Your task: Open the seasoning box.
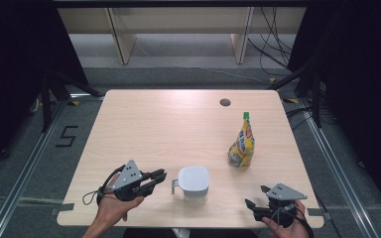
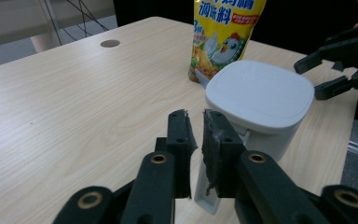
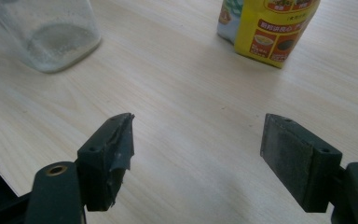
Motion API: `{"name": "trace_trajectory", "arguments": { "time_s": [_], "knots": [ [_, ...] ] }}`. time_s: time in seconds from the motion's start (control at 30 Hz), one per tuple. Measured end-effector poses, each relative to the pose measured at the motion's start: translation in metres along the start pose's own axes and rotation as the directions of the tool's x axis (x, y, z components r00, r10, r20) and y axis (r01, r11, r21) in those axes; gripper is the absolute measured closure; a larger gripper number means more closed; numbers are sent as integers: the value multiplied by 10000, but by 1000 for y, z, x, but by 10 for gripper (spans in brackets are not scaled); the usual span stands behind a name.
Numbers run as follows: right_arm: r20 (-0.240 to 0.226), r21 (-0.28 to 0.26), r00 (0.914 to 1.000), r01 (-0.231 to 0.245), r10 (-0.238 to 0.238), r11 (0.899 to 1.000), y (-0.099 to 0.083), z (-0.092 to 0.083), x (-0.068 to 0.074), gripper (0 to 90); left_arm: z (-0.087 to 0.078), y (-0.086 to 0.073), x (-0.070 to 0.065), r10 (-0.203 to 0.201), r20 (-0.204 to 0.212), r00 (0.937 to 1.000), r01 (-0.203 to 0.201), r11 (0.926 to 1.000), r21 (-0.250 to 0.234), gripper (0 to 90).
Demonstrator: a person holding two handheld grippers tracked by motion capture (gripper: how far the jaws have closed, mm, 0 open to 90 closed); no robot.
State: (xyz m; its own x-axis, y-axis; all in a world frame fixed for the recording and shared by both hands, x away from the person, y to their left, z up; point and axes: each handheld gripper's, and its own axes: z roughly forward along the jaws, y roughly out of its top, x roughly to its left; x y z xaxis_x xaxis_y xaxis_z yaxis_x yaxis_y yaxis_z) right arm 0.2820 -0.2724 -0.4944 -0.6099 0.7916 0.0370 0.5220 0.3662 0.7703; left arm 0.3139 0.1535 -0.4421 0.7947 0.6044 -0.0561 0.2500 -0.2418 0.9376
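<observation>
Left gripper view: left hand-held gripper [image 2: 196,122] jaws pinching handle [image 2: 204,189] of white lidded jug [image 2: 260,100], jug standing on surface [image 1: 168,124], not lifted. Right hand-held gripper [image 3: 198,144] spread, empty. Yellow pouch [image 1: 242,141] upright, untouched. Grasp done; lift or pour left.

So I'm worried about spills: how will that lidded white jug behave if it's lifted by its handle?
The jug looks like rigid plastic, so the handle, now between the left gripper's nearly closed pads, shouldn't flex much. Held from one side, it will probably tilt away from the handle. The right gripper view shows pale contents low inside, so it's likely light. The flat lid may merely rest on top.
</observation>
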Motion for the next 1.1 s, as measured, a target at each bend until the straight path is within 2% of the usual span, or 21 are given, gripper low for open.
{"name": "trace_trajectory", "arguments": {
  "time_s": [0.1, 0.13, 0.2, 0.27, 0.3, 0.4, 0.43, 0.47, 0.5, 0.57, 0.6, 0.63, 0.67, 0.7, 0.73, 0.83, 1.0, 1.03, 1.07, 1.1],
  "knots": [
    [55, -141, 9998, -201, 202, 9997, 0, 0, 2, 242, 1, 4, -4, 17, 123, 9999, -17, 10000, -43, 833],
    [70, -196, 9996, -258, 260, 9995, 0, 0, 2, 232, 1, 5, -6, -93, 205, 9997, 94, 9999, -46, 835],
    [63, -288, 9999, -113, 115, 9995, 1, 1, 1, 212, 2, 9, -8, 1, 335, 9994, 4, 9999, -150, 840],
    [-45, -302, 9999, -117, 115, 9995, 1, 1, 1, 225, 2, 12, -9, 67, 367, 9993, -66, 10000, -34, 852],
    [24, -290, 10000, -24, 24, 9996, 1, 2, 2, 250, 3, 13, -9, 49, 415, 9991, -47, 10000, -44, 863],
    [227, -415, 9997, 58, -48, 9991, 2, 3, 5, 239, 7, 14, -9, -76, 515, 9986, 76, 10000, -6, 878],
    [226, -389, 9997, -75, 84, 9992, 3, 3, 7, 239, 7, 14, -10, -55, 549, 9985, 53, 10000, 38, 882],
    [232, -425, 9997, -6, 16, 9991, 3, 3, 7, 239, 8, 15, -10, -19, 557, 9984, 14, 10000, 93, 883],
    [202, -433, 9998, 103, -94, 9990, 4, 4, 7, 249, 10, 15, -10, 41, 666, 9978, -46, 10000, 67, 886],
    [48, -443, 10000, 20, -18, 9990, 4, 4, 9, 283, 13, 17, -12, 143, 735, 9972, -154, 9998, 140, 889],
    [56, -589, 9997, 258, -255, 9979, 5, 5, 8, 290, 14, 18, -13, 230, 757, 9969, -244, 9995, 182, 890],
    [102, -404, 9998, 174, -170, 9990, 5, 4, 10, 306, 17, 18, -13, 164, 811, 9966, -175, 9998, 128, 890],
    [-17, -430, 9997, 238, -239, 9988, 6, 5, 10, 325, 18, 18, -13, 250, 795, 9965, -267, 9994, 200, 890],
    [77, -466, 9999, 138, -135, 9988, 6, 4, 11, 350, 20, 18, -14, 80, 757, 9971, -98, 9997, 238, 891],
    [68, -607, 9993, 380, -377, 9974, 7, 4, 11, 400, 24, 18, -13, 222, 808, 9965, -246, 9993, 288, 891],
    [-21, -635, 9997, 257, -259, 9977, 7, 3, 12, 426, 28, 16, -13, 238, 848, 9961, -264, 9992, 301, 891],
    [-22, -807, 9993, 380, -383, 9960, 8, 3, 12, 481, 34, 14, -15, 378, 860, 9956, -416, 9982, 430, 890],
    [-108, -798, 9995, 287, -297, 9964, 9, 3, 13, 502, 34, 13, -16, 218, 804, 9965, -254, 9987, 448, 891],
    [-12, -1009, 9978, 664, -669, 9927, 10, 3, 12, 538, 34, 14, -17, 247, 728, 9970, -280, 9986, 451, 891],
    [-157, -1129, 9984, 516, -537, 9923, 10, 3, 14, 559, 34, 14, -16, 379, 734, 9966, -413, 9981, 448, 890]
  ]
}}
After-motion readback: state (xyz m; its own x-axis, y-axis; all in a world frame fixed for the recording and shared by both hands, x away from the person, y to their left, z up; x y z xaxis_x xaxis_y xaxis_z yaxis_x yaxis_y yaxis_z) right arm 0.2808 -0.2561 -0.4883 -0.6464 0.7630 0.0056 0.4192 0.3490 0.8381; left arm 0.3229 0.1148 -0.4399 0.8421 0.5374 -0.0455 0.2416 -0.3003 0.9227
